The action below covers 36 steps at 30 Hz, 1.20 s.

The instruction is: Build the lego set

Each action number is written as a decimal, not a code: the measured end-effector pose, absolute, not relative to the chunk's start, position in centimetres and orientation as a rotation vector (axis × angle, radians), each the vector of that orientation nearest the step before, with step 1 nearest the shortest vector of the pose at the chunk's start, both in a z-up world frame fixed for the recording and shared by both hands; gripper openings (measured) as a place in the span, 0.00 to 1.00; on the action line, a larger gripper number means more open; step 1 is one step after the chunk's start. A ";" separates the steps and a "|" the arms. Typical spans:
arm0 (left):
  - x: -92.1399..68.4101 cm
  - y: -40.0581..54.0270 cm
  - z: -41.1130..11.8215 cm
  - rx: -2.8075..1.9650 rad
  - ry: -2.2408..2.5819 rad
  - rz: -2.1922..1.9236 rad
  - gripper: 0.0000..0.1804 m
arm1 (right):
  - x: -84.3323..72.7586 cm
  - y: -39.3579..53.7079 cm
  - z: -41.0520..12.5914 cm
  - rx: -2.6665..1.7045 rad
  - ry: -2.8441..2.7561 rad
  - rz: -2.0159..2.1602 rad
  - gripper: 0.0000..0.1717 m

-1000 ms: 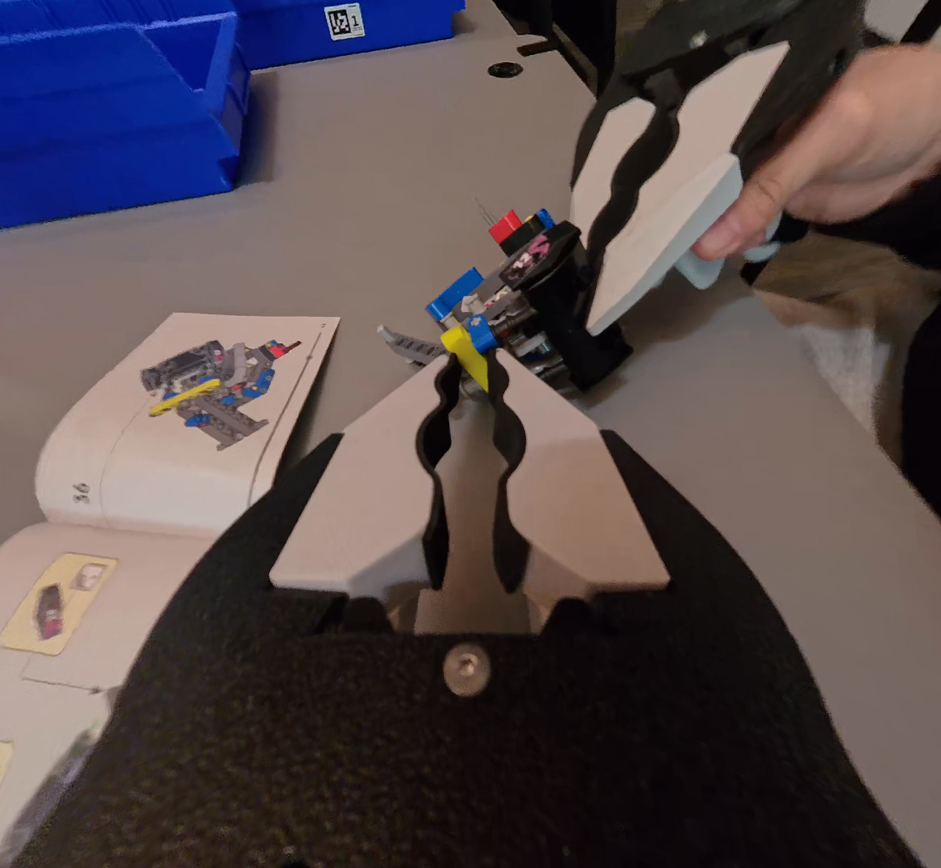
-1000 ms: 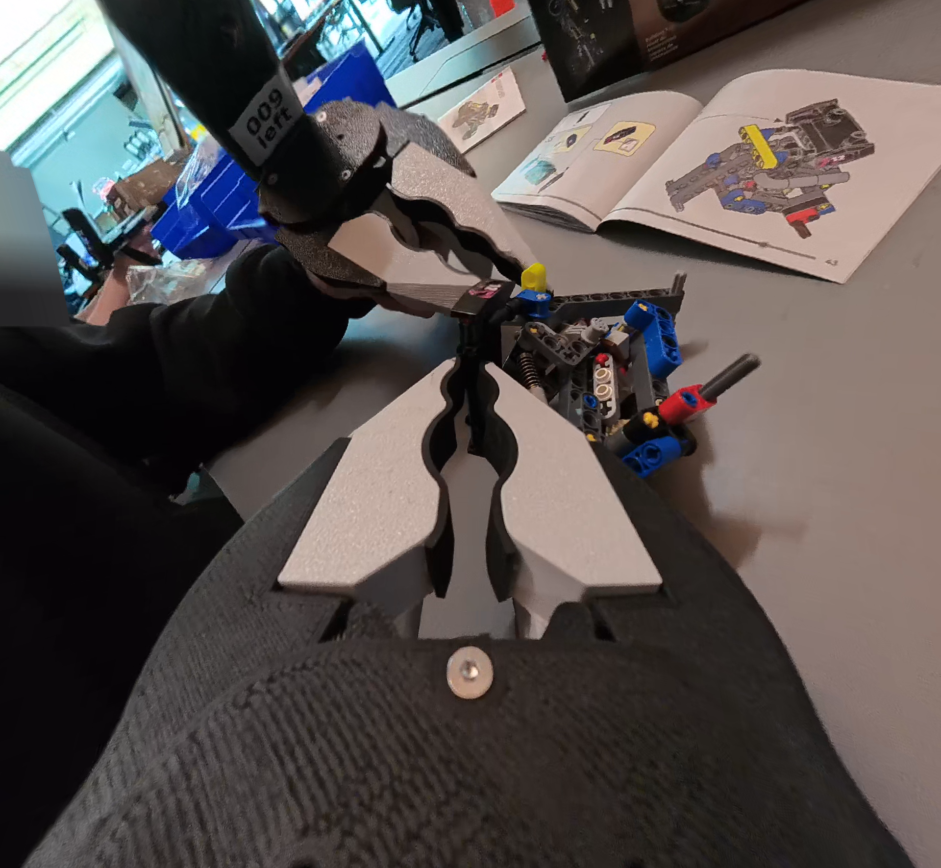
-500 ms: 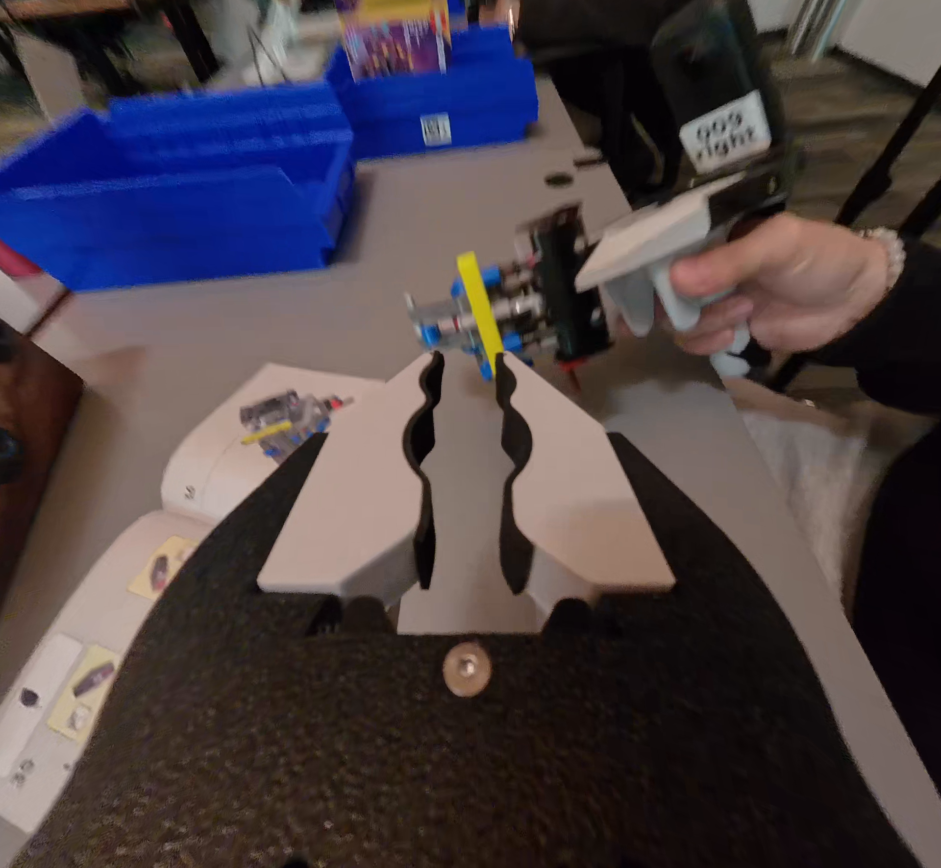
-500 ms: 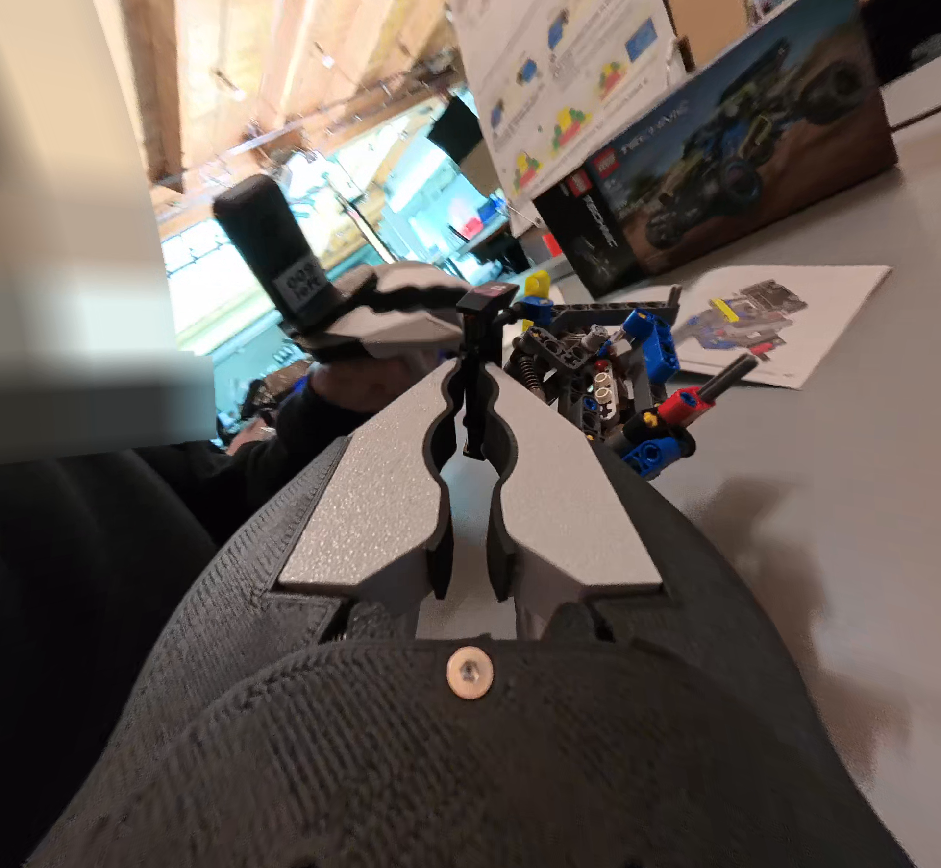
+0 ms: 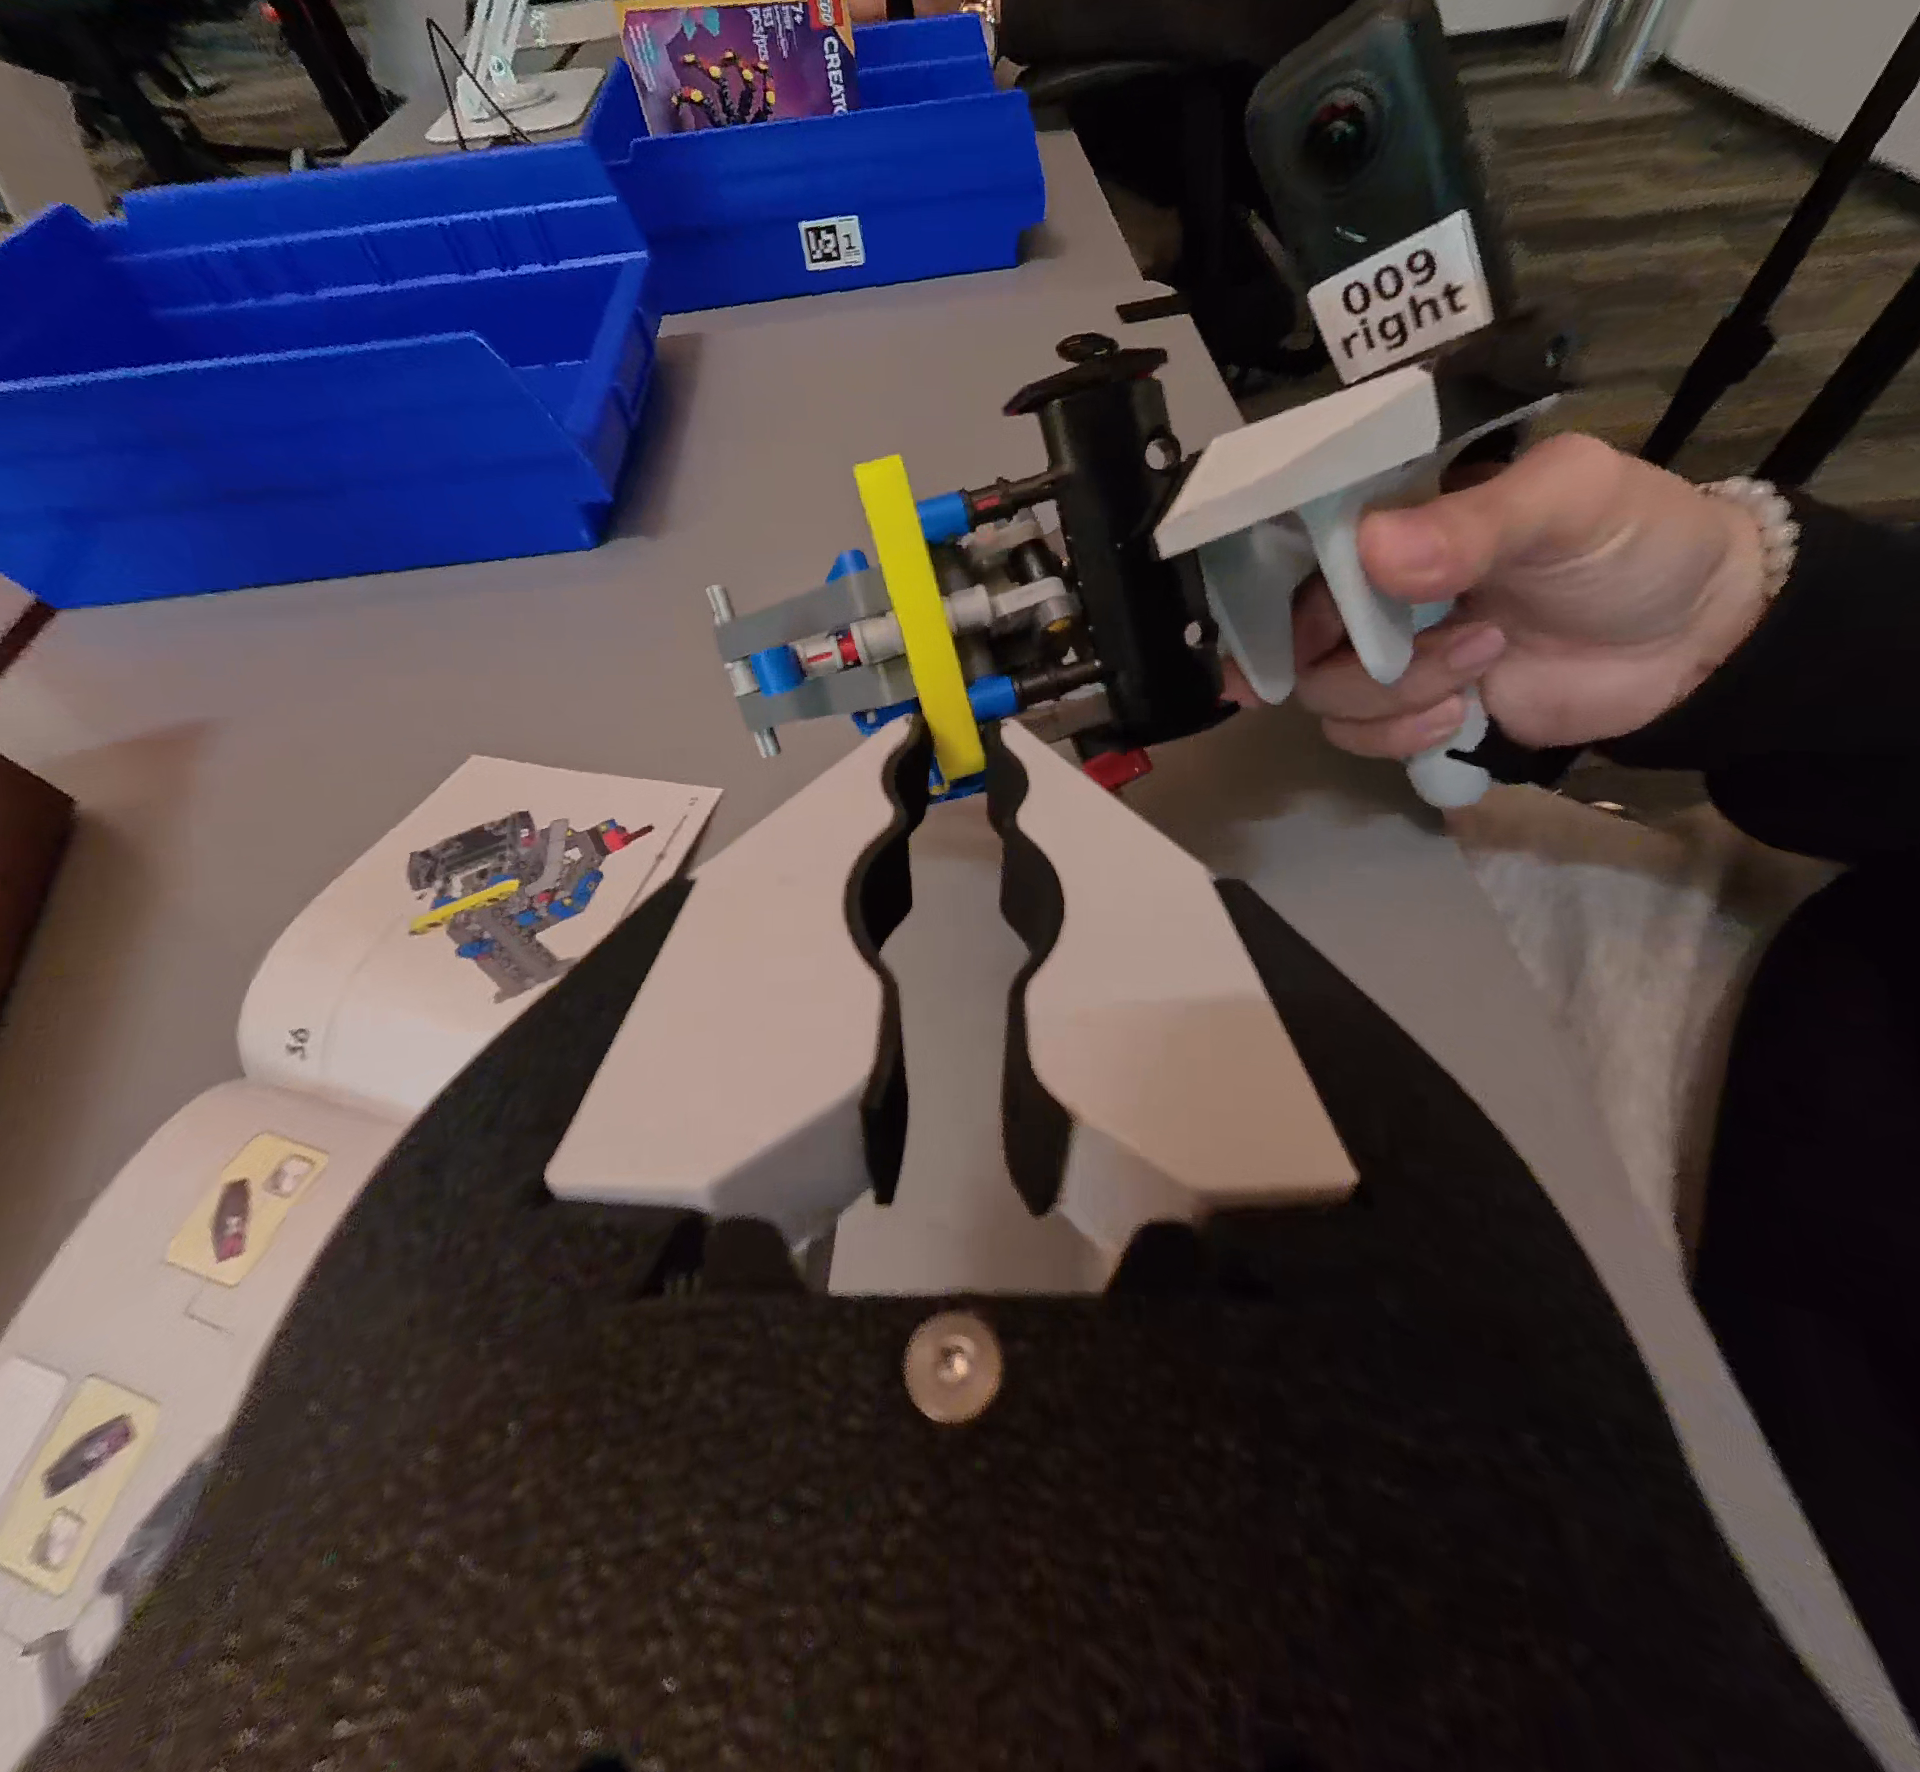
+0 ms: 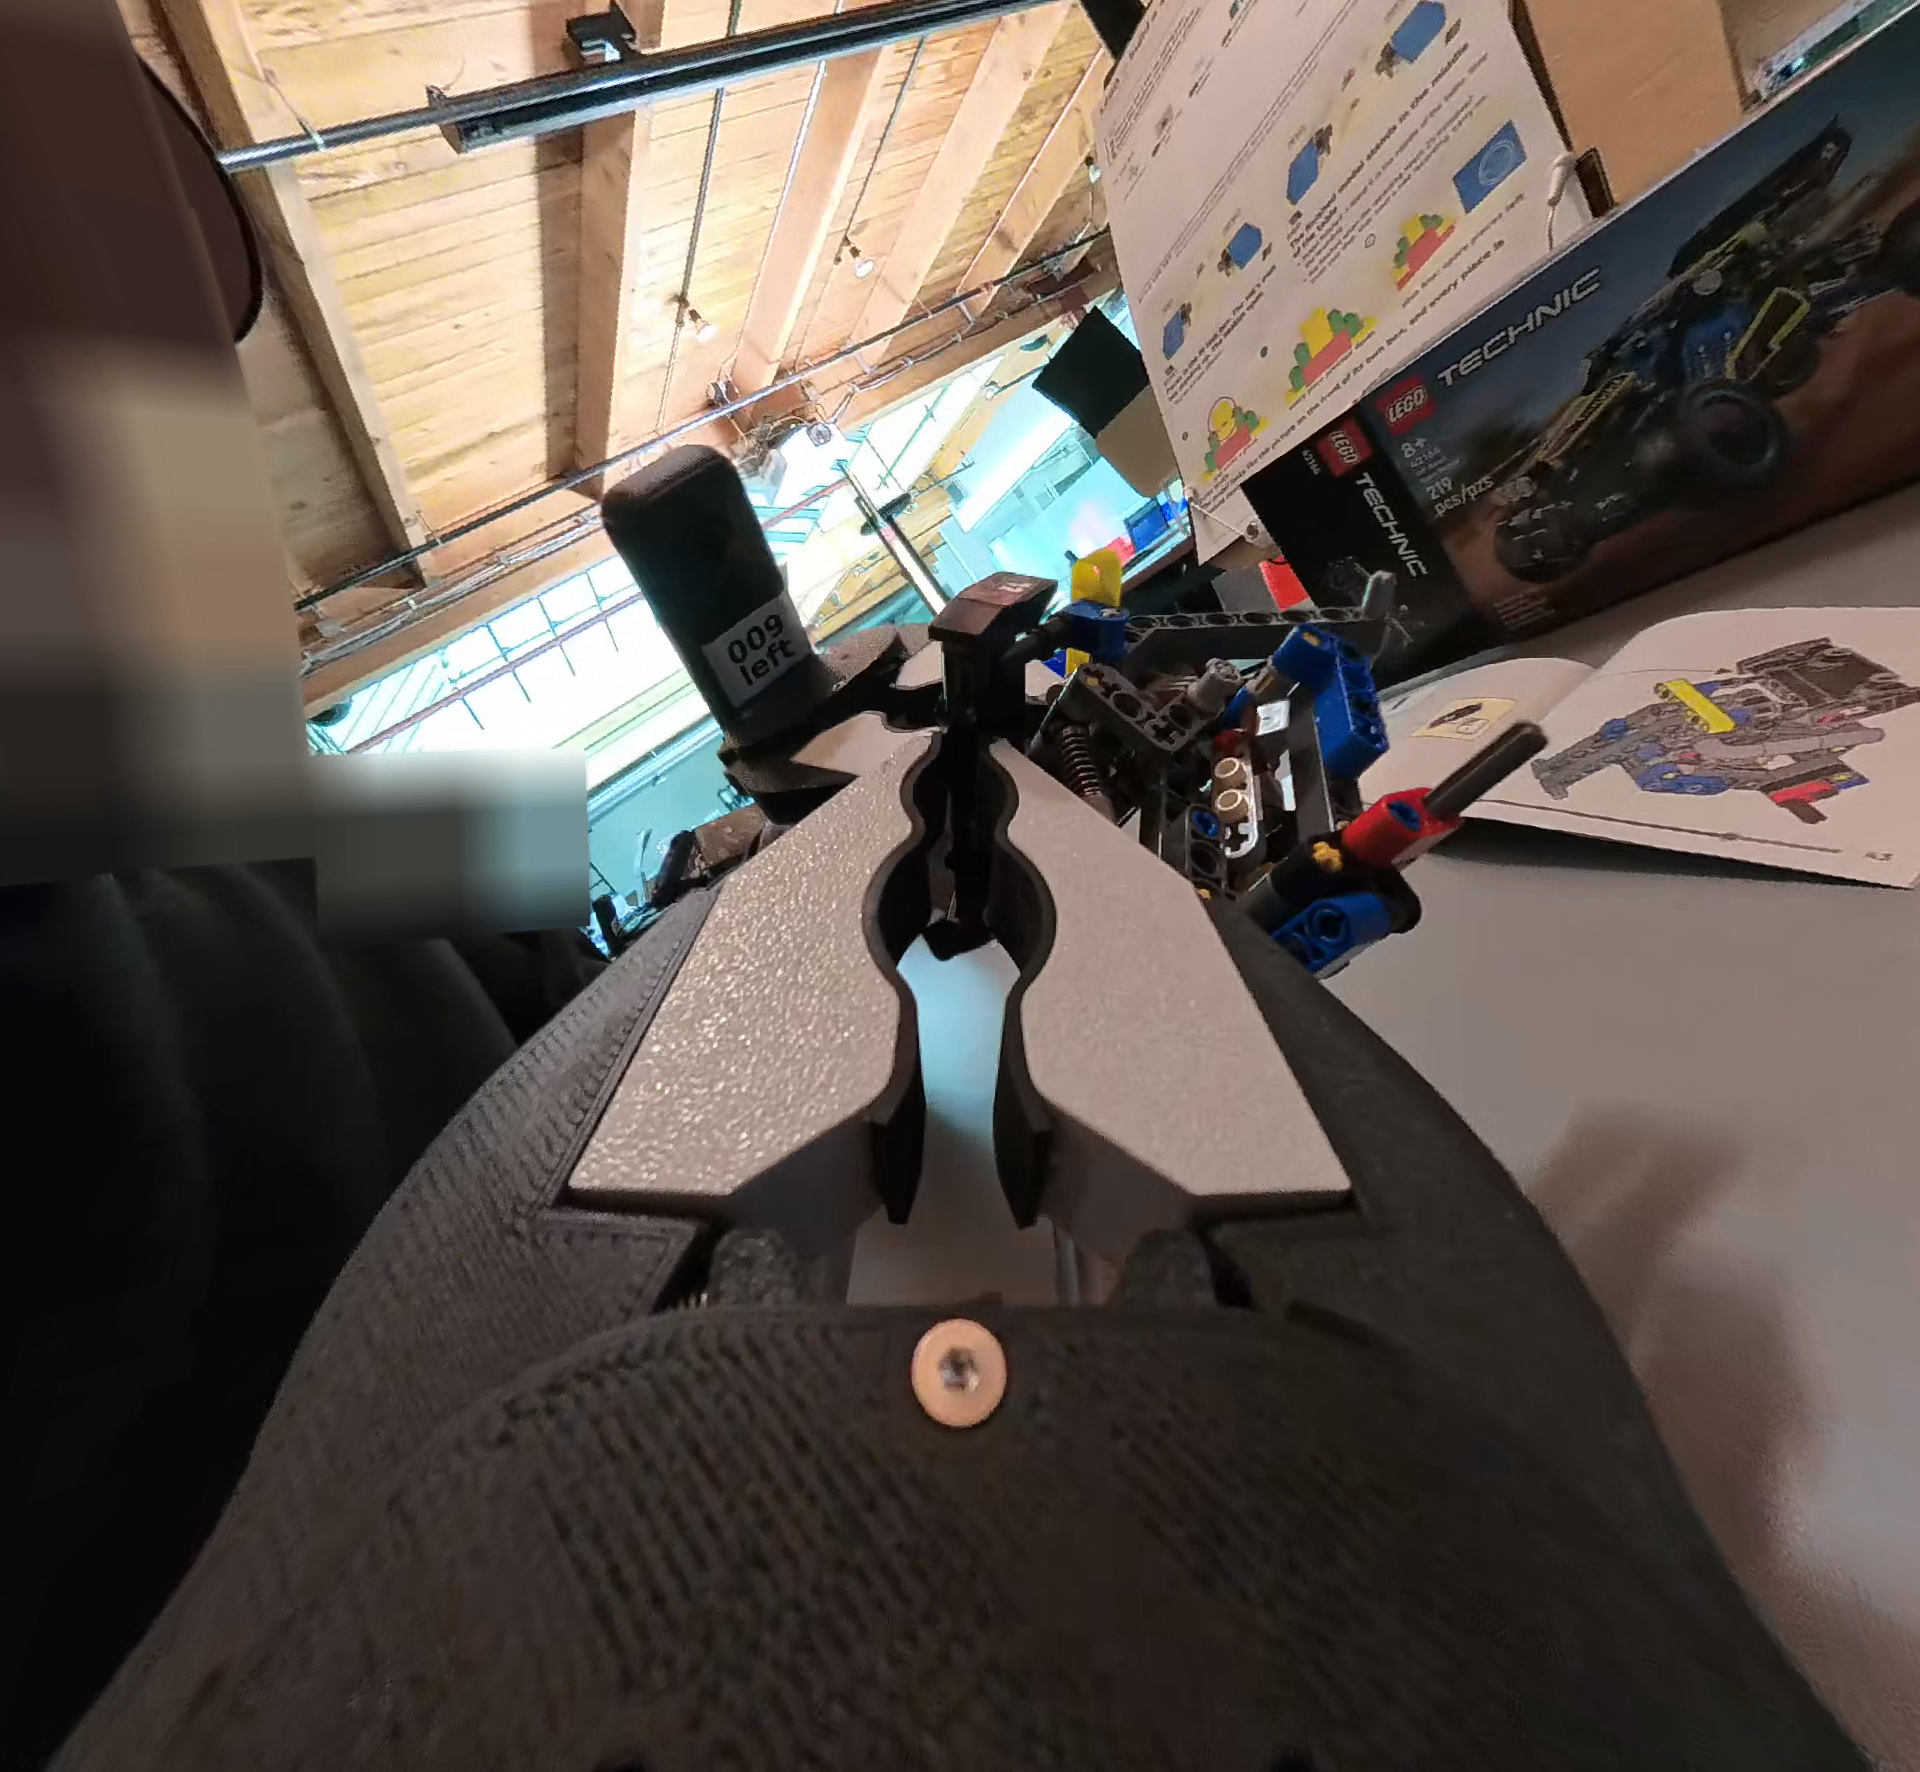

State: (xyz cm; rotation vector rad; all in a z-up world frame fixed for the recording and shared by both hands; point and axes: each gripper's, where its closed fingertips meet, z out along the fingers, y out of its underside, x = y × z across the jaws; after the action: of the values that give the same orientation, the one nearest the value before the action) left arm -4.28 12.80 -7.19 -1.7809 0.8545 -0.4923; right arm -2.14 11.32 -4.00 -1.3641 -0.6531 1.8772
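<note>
Pinching the lower end of the flat yellow plastic beam (image 5: 920, 610) between narrowed fingers, the left gripper (image 5: 951, 756) should press squarely while the right gripper (image 6: 961, 787), clamped on the black panel (image 6: 971, 735), steadies the lifted brick-built model (image 5: 997, 600).

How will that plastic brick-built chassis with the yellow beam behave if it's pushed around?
The brick-built chassis probably feels rigid yet light. Its long yellow beam and protruding black axle look likely to pop off under side force.
</note>
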 end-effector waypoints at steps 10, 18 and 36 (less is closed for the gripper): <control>-5.1 13.7 -7.5 -1.772 0.791 -0.397 0.03 | -2.7 11.3 -5.2 -1.379 -0.653 1.797 0.01; -5.5 14.1 -7.4 -1.770 0.744 -0.393 0.03 | -2.9 11.3 -5.5 -1.352 -0.645 1.769 0.05; -5.8 14.3 -7.7 -1.795 0.630 -0.428 0.02 | -3.4 11.6 -5.7 -1.400 -0.471 1.808 0.06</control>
State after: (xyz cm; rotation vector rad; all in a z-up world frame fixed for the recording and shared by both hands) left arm -5.83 14.32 -7.69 -1.7951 0.6299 -0.4280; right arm -3.41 11.62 -5.75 -1.4002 -0.4708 1.8081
